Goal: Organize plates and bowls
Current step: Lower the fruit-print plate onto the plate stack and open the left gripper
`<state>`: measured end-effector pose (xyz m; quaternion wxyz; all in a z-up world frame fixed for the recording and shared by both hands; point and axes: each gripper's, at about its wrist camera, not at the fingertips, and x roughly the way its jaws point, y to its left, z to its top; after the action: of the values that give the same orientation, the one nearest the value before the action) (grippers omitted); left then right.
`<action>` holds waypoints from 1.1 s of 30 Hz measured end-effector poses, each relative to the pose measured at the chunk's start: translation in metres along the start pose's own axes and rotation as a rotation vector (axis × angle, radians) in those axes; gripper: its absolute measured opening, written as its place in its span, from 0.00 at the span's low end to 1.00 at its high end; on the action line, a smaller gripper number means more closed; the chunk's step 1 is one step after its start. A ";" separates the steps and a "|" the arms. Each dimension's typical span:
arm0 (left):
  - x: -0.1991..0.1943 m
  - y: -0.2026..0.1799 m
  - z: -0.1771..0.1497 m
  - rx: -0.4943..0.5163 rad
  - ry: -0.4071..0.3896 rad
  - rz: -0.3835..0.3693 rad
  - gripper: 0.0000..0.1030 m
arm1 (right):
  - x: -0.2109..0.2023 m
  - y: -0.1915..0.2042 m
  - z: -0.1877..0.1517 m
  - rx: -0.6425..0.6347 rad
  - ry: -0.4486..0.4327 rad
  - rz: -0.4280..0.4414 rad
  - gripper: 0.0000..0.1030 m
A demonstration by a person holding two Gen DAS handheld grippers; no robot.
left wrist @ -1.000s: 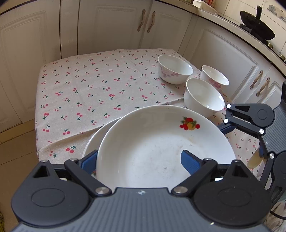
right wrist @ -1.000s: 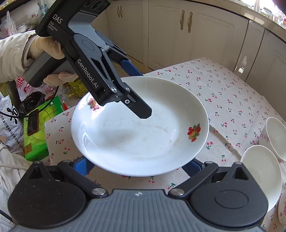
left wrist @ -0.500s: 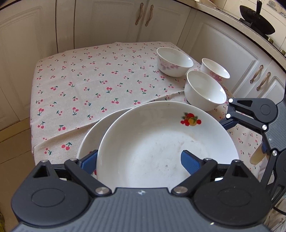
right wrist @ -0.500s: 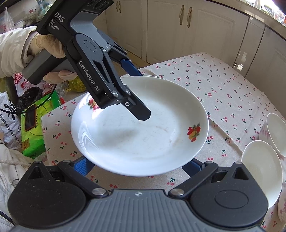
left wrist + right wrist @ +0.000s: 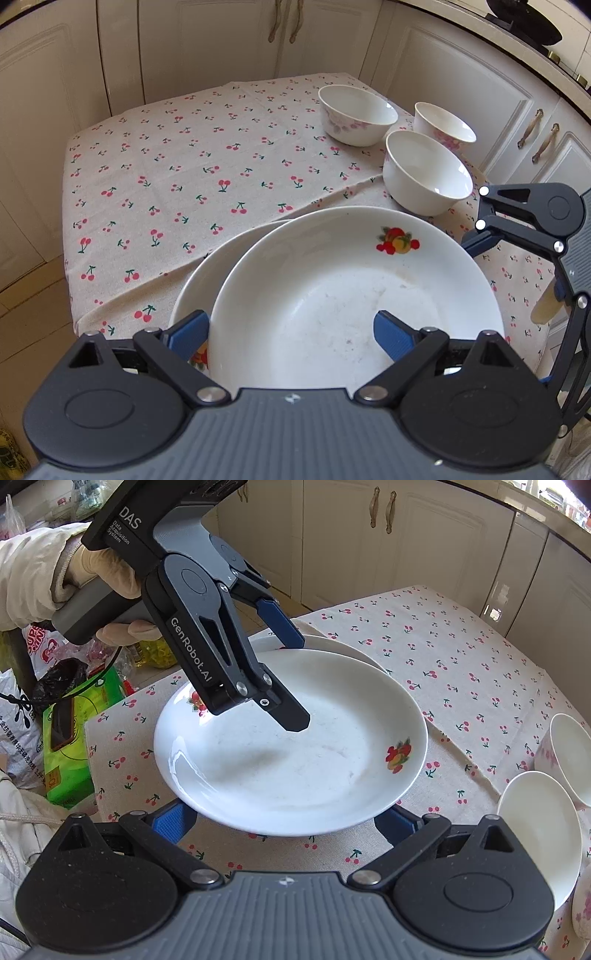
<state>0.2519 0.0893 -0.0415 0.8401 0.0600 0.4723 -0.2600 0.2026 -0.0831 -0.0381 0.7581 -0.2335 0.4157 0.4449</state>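
A white plate with a fruit print [image 5: 332, 295] lies partly over a second white plate [image 5: 199, 284] at the near edge of the cherry-print table [image 5: 184, 166]. My left gripper [image 5: 291, 321] is open and straddles the upper plate's rim, one finger over its inside and the other over the lower plate. In the right wrist view my right gripper [image 5: 284, 823] has its fingers spread wide under the upper plate's near rim, with the tips hidden. I cannot tell whether the plate rests on them. Three white bowls [image 5: 424, 173] stand grouped at the far right.
White cabinets surround the table on the far sides. On the floor to the left lie a green box [image 5: 74, 746] and plastic bags. A black pan [image 5: 524, 26] sits on the counter. Bare cloth [image 5: 461, 657] stretches beyond the plates.
More of the lower plate now shows beside and behind the upper one. The left gripper has tilted a little, so the table sits higher in its view. Both grippers' fingers stay spread.
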 end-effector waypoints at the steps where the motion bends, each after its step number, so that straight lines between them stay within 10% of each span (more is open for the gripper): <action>1: 0.000 0.001 0.000 -0.001 -0.002 -0.002 0.92 | 0.000 0.000 0.000 -0.001 0.001 -0.002 1.00; 33: -0.039 -0.014 -0.010 0.019 -0.130 0.042 0.93 | -0.030 0.012 -0.019 0.071 -0.091 -0.130 1.00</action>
<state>0.2214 0.0958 -0.0122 0.8737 0.0608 0.4128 -0.2502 0.1761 -0.1048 -0.0227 0.8115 -0.2123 0.3802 0.3897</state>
